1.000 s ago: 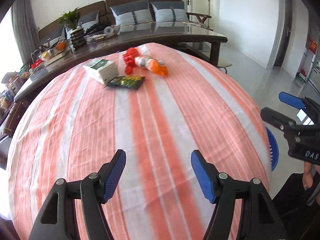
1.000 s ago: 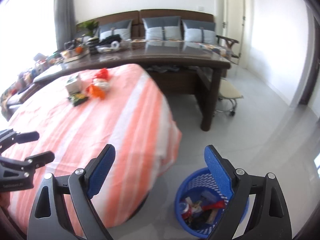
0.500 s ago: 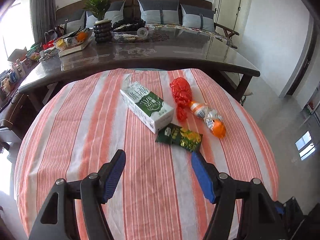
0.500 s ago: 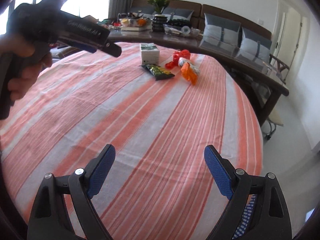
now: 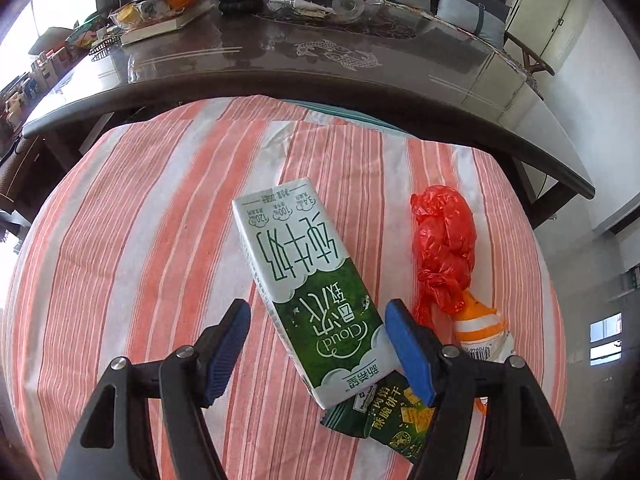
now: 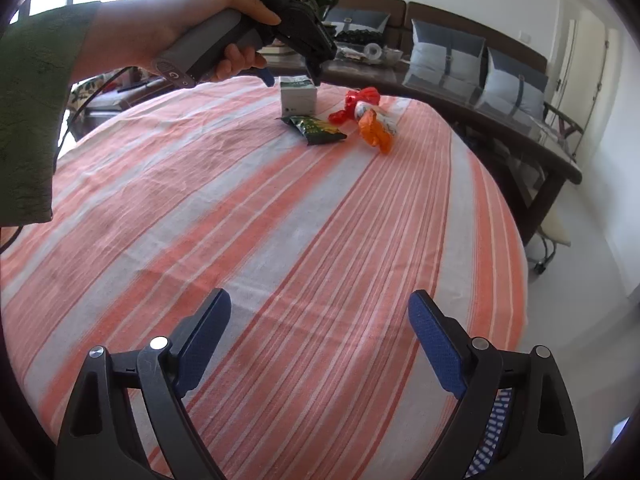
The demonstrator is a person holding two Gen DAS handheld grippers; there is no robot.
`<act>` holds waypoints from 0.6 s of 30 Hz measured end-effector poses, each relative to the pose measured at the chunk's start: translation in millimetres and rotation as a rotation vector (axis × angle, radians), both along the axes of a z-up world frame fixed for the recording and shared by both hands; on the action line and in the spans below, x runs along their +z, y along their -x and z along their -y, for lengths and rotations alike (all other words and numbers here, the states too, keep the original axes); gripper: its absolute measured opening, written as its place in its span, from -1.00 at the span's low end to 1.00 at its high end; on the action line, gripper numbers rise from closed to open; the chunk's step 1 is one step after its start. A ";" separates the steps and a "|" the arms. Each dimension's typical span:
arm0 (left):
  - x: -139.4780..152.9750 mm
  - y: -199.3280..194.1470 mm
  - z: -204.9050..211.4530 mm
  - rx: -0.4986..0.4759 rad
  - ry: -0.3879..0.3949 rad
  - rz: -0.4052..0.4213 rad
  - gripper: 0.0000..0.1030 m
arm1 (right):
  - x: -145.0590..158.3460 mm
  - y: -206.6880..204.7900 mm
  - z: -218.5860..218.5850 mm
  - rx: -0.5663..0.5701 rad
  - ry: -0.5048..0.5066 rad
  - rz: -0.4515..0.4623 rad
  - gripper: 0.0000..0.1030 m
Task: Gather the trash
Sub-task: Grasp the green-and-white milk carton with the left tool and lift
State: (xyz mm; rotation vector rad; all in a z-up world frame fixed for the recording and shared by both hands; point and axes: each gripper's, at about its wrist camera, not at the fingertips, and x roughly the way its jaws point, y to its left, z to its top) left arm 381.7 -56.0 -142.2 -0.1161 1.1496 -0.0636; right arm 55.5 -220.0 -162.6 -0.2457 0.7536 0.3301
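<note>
A green and white milk carton (image 5: 304, 280) lies flat on the striped tablecloth (image 5: 140, 240). My left gripper (image 5: 316, 312) points down over the carton's near end. Its jaws are opening with the carton between them, and a gap shows at the left pad (image 5: 226, 344). Beside the carton lie a green snack packet (image 5: 384, 416), a knotted red plastic bag (image 5: 444, 248) and an orange and white wrapper (image 5: 480, 332). In the right wrist view a hand holds the left gripper (image 6: 290, 78) above the carton (image 6: 298, 98). My right gripper (image 6: 320, 300) hangs open over bare cloth, holding nothing.
A long dark wooden table (image 5: 320, 52) with bowls, a book and clutter stands just behind the round table. A sofa with grey cushions (image 6: 444, 52) is behind it. A blue basket (image 6: 494, 436) shows at the floor by the table's near right edge.
My left gripper has travelled across the table to straddle the milk carton and its jaws have widened a little. My right gripper swung from over the blue basket to the tablecloth, then held still.
</note>
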 end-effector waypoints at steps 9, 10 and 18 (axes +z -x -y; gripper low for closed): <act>6.5 30.1 -24.6 -0.082 0.000 0.080 0.02 | 1.2 -4.3 8.5 -0.029 -0.004 0.003 0.78; 9.4 38.8 -32.1 -0.090 0.002 0.091 0.02 | 2.2 -4.4 9.8 -0.035 -0.003 0.008 0.78; 10.2 161.5 -85.4 -0.226 -0.037 0.155 0.02 | 1.6 -8.7 27.7 -0.094 -0.025 -0.001 0.78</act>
